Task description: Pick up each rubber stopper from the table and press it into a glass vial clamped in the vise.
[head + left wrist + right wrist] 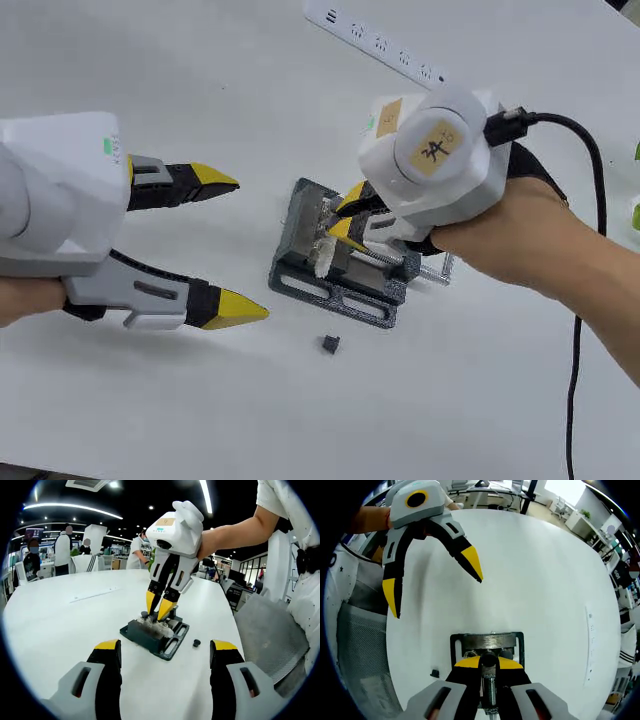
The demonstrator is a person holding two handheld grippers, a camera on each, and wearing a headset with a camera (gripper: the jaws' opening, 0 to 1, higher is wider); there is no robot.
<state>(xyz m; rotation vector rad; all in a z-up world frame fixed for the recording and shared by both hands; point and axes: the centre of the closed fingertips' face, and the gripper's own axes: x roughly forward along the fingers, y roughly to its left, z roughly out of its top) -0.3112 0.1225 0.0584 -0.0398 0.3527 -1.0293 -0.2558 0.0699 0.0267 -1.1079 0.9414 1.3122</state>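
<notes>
Left gripper (253, 248) hung wide open, clear of the vise (330, 292), while right gripper (338, 222) pinched, seemingly, a stopper (488, 659) for pressing.

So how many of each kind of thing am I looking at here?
Tools: 2, left tool and right tool
Vise: 1
Power strip: 1
Loose stopper: 1
Total: 5. Vials in the vise are too hidden to count.
</notes>
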